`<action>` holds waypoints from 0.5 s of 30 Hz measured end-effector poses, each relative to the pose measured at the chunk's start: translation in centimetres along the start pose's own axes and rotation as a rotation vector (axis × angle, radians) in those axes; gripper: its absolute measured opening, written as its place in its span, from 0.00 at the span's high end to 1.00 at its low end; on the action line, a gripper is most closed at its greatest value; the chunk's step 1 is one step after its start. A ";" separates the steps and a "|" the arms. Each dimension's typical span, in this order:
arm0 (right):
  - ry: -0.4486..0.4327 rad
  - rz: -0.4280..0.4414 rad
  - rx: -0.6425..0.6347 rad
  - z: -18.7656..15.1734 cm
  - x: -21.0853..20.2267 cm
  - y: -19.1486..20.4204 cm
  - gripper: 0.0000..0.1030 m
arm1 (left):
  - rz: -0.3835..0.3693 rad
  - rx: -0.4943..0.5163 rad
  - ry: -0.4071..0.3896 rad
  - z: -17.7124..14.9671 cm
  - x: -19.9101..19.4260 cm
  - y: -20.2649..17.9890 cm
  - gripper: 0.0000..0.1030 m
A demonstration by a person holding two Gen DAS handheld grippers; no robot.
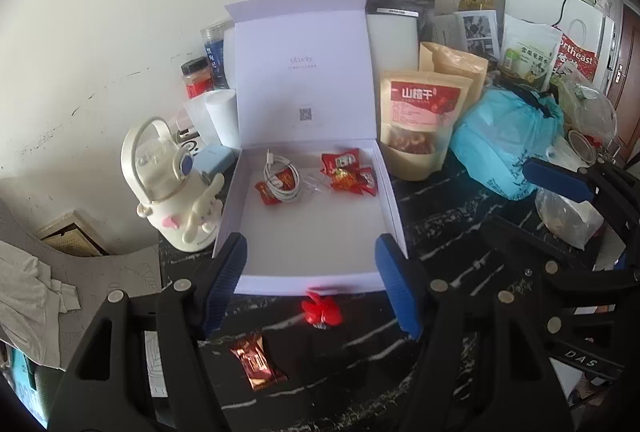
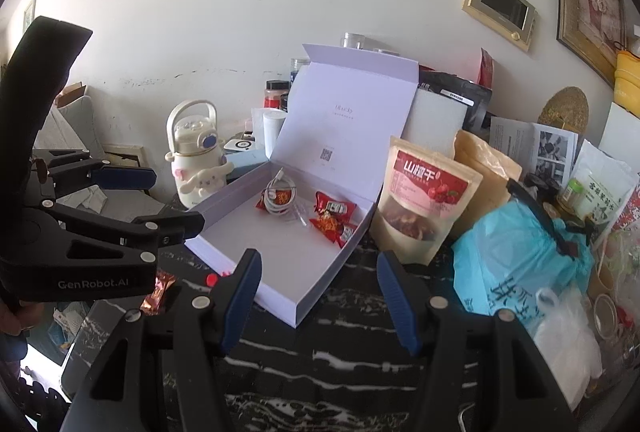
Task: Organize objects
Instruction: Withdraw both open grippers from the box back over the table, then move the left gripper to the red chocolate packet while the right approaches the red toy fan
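An open white box with its lid up stands on the black marble table. Inside lie a coiled white cable and several red snack packets. A red wrapped candy lies on the table just in front of the box, and a copper-foil candy lies nearer. My left gripper is open and empty, above the red candy. My right gripper is open and empty, near the box's front corner.
A white cartoon bottle stands left of the box. Snack pouches, a blue plastic bag and a clear bag crowd the right. Jars and cups stand at the back wall.
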State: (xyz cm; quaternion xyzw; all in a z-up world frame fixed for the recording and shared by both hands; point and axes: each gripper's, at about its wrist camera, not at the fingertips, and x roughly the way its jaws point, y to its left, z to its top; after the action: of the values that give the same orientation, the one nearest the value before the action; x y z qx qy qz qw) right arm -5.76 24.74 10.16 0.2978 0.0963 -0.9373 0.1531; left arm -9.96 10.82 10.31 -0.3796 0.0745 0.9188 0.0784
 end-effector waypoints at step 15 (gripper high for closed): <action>0.080 0.043 0.020 -6.2 -0.9 3.1 0.41 | -0.001 -0.027 0.060 -7.3 -2.0 -0.3 0.34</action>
State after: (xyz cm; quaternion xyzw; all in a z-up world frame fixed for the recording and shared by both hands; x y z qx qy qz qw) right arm -0.73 23.70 5.38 0.3385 0.0867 -0.9221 0.1663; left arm -3.48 9.50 6.54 -0.4083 0.0642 0.9078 0.0712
